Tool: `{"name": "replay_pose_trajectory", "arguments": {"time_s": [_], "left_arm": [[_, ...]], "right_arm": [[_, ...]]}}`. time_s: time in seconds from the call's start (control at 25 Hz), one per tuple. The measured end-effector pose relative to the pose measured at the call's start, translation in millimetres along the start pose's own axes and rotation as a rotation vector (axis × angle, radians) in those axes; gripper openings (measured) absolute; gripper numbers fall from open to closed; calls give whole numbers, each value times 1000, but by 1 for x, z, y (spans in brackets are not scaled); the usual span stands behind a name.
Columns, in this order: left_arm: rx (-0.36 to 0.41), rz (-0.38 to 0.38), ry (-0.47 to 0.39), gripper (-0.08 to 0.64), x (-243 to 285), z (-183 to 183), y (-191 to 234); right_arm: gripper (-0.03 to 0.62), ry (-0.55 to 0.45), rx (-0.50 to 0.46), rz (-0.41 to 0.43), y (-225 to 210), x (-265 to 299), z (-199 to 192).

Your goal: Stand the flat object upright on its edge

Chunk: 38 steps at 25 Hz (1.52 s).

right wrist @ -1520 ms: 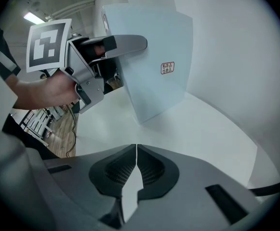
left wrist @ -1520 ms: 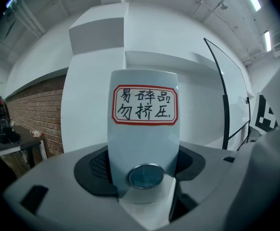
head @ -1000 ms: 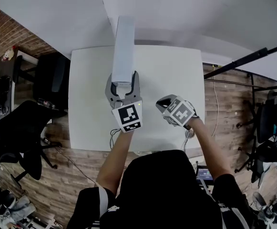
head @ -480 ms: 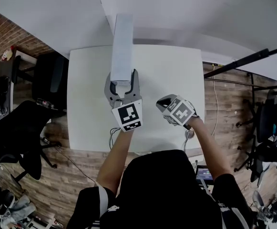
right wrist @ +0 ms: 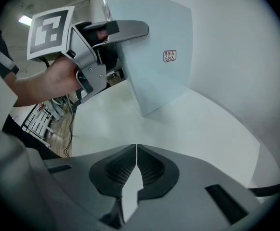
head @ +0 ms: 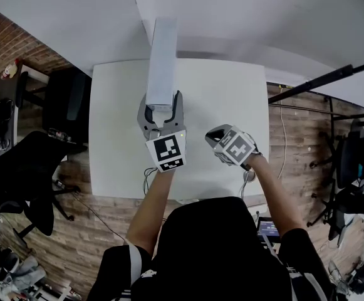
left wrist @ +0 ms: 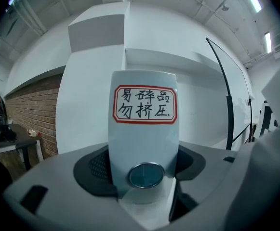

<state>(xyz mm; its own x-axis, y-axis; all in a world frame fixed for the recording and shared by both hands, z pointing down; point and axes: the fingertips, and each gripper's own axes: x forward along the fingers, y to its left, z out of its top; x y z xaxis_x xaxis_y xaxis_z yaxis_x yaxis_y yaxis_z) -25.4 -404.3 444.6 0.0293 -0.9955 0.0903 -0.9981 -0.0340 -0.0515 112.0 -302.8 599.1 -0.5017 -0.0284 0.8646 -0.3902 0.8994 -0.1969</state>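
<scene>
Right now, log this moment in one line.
left gripper: shut on box | box: upright, lower edge at table | right gripper: shut, empty, above table | task: box held, not released

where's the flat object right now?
Head view, left of centre: the flat object stands upright on its edge on the white table, clamped in the left gripper, with the shut, empty right gripper just to its right.

Across the 3 head view pictures, nothing visibly changes in 1 second. The flat pale grey box, the left gripper clamping it and the closed right gripper show no shift; only the framing wobbles slightly.
</scene>
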Motion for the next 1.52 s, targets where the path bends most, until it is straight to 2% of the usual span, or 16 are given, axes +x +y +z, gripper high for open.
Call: {"name": "replay_pose_trajectory", "arguments": {"time_s": [0.8,1.24,1.52], "left_arm": [[33,-56,6,314,-27,2,0],[39,-93,21,314,-78,2,4],[21,-95,31,313,-119,1,21]], "right_arm": [[43,-4,-43,-13,23,-4,10],[41,-32,-88,2,56,-12,29],[42,-84,-123,-30,76,-12,48]]}}
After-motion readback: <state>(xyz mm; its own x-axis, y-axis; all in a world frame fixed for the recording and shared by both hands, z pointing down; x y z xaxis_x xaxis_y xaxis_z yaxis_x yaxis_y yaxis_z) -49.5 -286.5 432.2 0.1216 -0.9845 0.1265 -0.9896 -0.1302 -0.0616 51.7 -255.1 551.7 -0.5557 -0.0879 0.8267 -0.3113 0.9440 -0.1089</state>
